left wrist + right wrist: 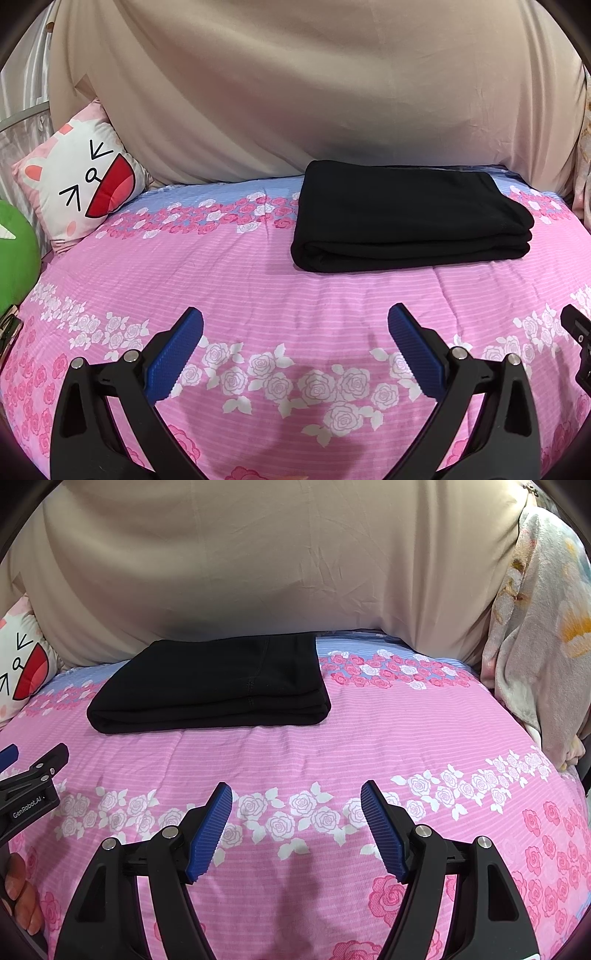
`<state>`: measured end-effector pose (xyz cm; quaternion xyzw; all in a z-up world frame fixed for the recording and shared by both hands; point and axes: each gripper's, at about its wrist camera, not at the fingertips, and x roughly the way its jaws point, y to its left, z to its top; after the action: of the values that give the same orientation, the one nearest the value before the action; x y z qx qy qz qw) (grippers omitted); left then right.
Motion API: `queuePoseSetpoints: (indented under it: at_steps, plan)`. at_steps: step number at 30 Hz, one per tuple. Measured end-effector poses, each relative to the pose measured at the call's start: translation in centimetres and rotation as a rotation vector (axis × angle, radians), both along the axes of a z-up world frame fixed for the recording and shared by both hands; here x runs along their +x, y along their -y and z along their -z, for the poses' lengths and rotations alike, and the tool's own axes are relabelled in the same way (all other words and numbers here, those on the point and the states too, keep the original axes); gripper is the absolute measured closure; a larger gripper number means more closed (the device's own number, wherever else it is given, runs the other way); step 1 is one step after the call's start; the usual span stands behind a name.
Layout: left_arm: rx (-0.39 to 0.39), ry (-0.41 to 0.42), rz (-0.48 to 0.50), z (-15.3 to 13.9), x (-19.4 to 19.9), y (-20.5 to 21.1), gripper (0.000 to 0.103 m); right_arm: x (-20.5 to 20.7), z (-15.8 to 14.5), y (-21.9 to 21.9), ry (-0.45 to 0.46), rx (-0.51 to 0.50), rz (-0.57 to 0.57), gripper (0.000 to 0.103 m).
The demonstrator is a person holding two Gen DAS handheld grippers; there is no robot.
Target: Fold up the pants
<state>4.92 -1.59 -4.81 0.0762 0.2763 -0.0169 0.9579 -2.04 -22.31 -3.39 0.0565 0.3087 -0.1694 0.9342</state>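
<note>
The black pants point(410, 214) lie folded into a thick flat rectangle at the far side of the pink flowered bedspread point(258, 288), close to the beige sheet behind. In the right wrist view the same pants point(210, 686) sit left of centre. My left gripper point(295, 325) hovers over the bedspread well short of the pants, jaws wide apart, nothing between its blue pads point(184, 339). My right gripper point(295, 797) is also open and empty, nearer than the pants and to their right. Part of the left gripper point(33, 775) shows at the right wrist view's left edge.
A beige sheet point(295, 92) rises behind the bed. A cartoon cat pillow point(81, 181) and a green plush point(14, 254) sit at the left. A pale flowered blanket point(539, 627) hangs at the right. A person's fingers point(20, 897) show at the lower left.
</note>
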Motion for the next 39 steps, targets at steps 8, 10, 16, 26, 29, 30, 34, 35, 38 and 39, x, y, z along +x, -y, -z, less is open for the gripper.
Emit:
queuePoseSetpoints:
  at_steps: [8,10,16,26,29,30,34,35,38,39]
  plan:
    - [0.006,0.002,0.005,-0.2,-0.1,0.3,0.005,0.0,0.0,0.1,-0.001,0.000,-0.002,0.033]
    - [0.007,0.003,0.005,-0.2,-0.2,0.3,0.005,0.0,0.0,0.0,0.000,0.000,0.000,0.033]
    - [0.018,0.006,0.010,-0.2,-0.3,0.5,0.005,0.0,0.0,0.0,-0.001,0.001,-0.001,0.033]
    - [-0.044,0.006,0.087,-0.3,-0.8,0.5,0.005,0.0,0.1,0.0,-0.003,0.000,-0.001,0.033]
    - [-0.072,-0.009,0.102,-0.2,-0.6,0.4,0.005,0.1,0.1,0.0,-0.007,0.000,-0.002,0.033]
    - [-0.076,-0.009,0.101,-0.2,-0.6,0.3,0.005,0.0,0.2,0.0,-0.008,-0.001,-0.002,0.033]
    - [-0.050,0.009,0.090,-0.2,-0.9,0.5,0.005,0.1,0.2,0.0,-0.008,0.000,-0.003,0.033]
    - [-0.031,0.012,0.084,-0.1,-1.0,0.8,0.005,0.1,0.2,0.0,-0.007,-0.001,-0.004,0.033]
    - [-0.002,-0.004,0.079,0.1,-0.9,1.3,0.005,0.1,0.2,0.0,-0.008,0.000,-0.005,0.033]
    - [-0.005,-0.007,0.080,0.1,-0.8,1.3,0.005,0.1,0.2,0.0,-0.007,0.000,-0.005,0.032]
